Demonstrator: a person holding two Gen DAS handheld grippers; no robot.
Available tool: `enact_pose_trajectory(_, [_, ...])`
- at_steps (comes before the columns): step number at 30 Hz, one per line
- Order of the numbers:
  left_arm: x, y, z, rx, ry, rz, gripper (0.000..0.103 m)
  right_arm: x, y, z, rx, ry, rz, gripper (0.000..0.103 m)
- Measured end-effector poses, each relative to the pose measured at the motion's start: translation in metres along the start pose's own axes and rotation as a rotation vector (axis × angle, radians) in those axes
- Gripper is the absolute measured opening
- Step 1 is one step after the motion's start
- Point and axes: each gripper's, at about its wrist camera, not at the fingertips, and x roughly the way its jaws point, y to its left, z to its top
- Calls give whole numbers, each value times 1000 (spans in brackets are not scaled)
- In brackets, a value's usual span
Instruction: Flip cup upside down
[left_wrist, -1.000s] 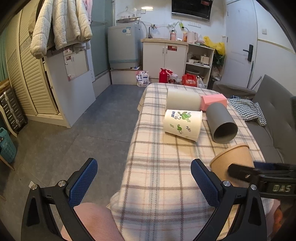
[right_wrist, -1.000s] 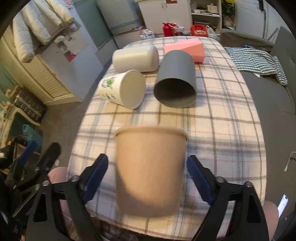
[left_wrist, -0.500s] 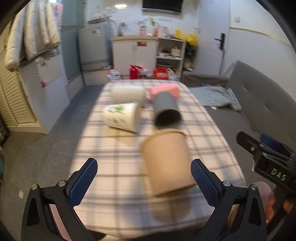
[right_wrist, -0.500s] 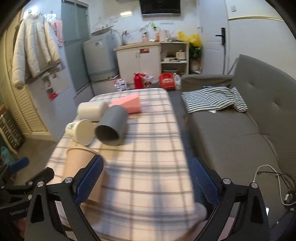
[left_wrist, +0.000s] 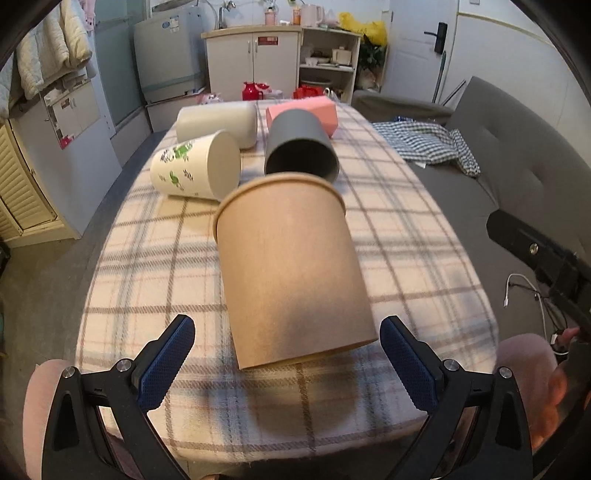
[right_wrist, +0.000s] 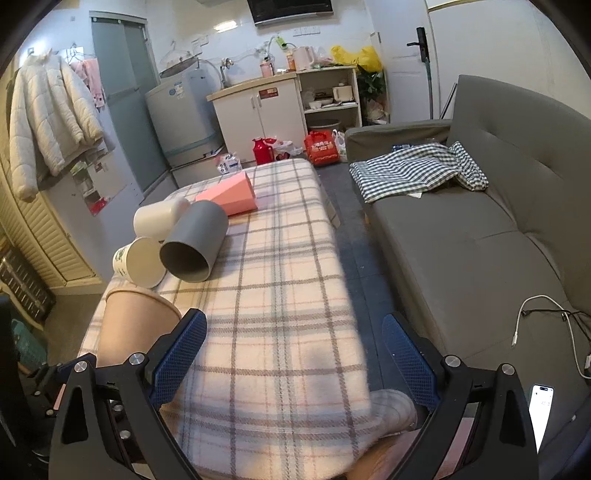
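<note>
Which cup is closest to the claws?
The plain brown paper cup, right in front of the left claw. The white leafy, grey, cream and pink ones lie farther back.

No readable text

The printed cup (left_wrist: 188, 170) at the far left of the table carries green leaf motifs and a small blue mark too blurred to read; the red label on the far cabinet (left_wrist: 267, 39) and the red bag's (right_wrist: 322, 147) print are likewise illegible.
</note>
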Motion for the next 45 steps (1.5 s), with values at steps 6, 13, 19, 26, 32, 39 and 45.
enact_pose_trajectory(6, [3, 3, 0, -2, 8, -33, 90, 5, 4, 0, -2, 9, 11, 97])
enact_pose_trajectory(13, [-11, 3, 6, 46, -26, -21, 80, 6, 5, -1, 10, 12, 14, 97])
enact_pose_trajectory(19, [-31, 4, 23, 124, -95, 27, 80, 6, 6, -1, 13, 17, 19, 97])
enact_pose_trajectory(26, [-36, 12, 37, 102, -108, -3, 79, 7, 11, -1, -3, 16, 25, 97])
enact_pose_trajectory(32, [-33, 10, 46, 79, -104, -43, 79, 8, 11, -1, 5, 20, 23, 97])
enact_pose_trajectory(39, [-27, 6, 59, 81, -121, -56, 79, 10, 11, 0, -5, 23, 24, 97])
enact_pose_trajectory(45, [-18, 8, 68, 57, -127, -66, 79, 15, 12, 0, -10, 36, 21, 97])
